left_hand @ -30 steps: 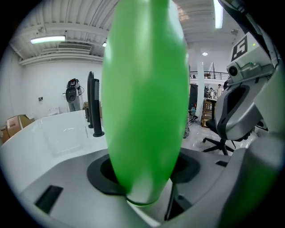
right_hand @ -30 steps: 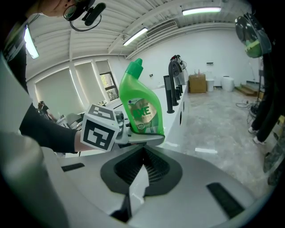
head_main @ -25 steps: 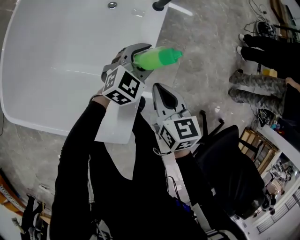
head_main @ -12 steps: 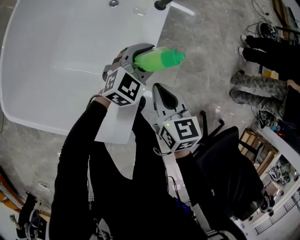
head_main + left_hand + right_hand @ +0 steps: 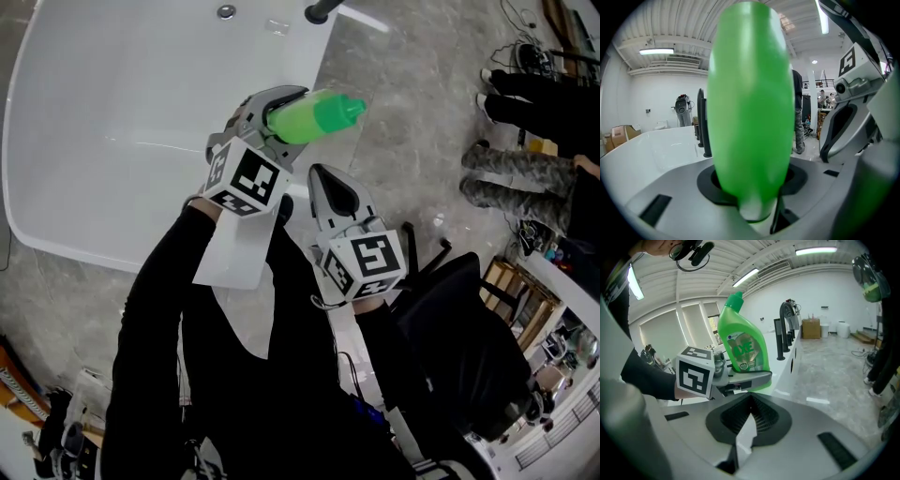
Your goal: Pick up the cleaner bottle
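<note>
The green cleaner bottle [image 5: 314,117] is off the surface, held over the white tub's right edge by my left gripper [image 5: 281,112]. Its jaws have just been closing on the bottle's base, and the cap points right. In the left gripper view the bottle [image 5: 750,103] fills the middle between the jaws. The right gripper view shows the bottle [image 5: 743,345] upright with its label facing me, seated in the left gripper [image 5: 740,379]. My right gripper [image 5: 328,187] hangs just below and right of the bottle, shut and empty, its fingertips [image 5: 743,427] pressed together.
A white tub [image 5: 94,141] spreads across the upper left, with a drain [image 5: 224,11] and a black faucet [image 5: 323,9] at its far edge. Grey stone floor lies to the right. People's legs [image 5: 516,173] stand at the far right, and a black chair [image 5: 469,319] is close by.
The left gripper with the bottle has shifted only very slightly. The right gripper has kept still.
</note>
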Motion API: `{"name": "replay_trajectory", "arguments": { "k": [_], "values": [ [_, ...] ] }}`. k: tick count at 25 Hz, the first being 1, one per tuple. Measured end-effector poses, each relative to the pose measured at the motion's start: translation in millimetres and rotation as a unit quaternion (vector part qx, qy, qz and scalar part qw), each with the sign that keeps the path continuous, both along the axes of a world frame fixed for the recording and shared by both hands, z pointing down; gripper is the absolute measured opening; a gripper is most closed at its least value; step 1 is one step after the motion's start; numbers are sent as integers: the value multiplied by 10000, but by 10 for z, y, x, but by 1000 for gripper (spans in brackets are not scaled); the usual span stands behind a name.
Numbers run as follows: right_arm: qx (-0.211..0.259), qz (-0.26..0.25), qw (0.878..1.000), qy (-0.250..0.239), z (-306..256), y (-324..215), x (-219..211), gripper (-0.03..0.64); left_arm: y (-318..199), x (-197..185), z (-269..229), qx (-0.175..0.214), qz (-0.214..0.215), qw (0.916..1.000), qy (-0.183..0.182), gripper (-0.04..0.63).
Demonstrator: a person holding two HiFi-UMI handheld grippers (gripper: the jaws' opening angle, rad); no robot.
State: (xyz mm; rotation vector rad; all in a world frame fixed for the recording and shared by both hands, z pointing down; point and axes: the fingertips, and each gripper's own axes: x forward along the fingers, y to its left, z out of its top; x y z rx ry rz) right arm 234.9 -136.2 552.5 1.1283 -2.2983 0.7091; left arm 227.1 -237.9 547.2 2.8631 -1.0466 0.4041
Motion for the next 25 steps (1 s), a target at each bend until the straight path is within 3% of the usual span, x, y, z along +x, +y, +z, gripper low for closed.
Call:
{"name": "replay_trajectory", "arguments": {
  "k": [16, 25],
  "values": [
    [425, -216, 9988, -60, -408, -396, -432, 2, -15, -594, -603, 199, -606, 9980, -27, 198],
    [631, -550, 9963, -183, -881, -464, -994, 2, 55, -1294, -1118, 225, -1152, 9931, 32, 198]
  ]
}}
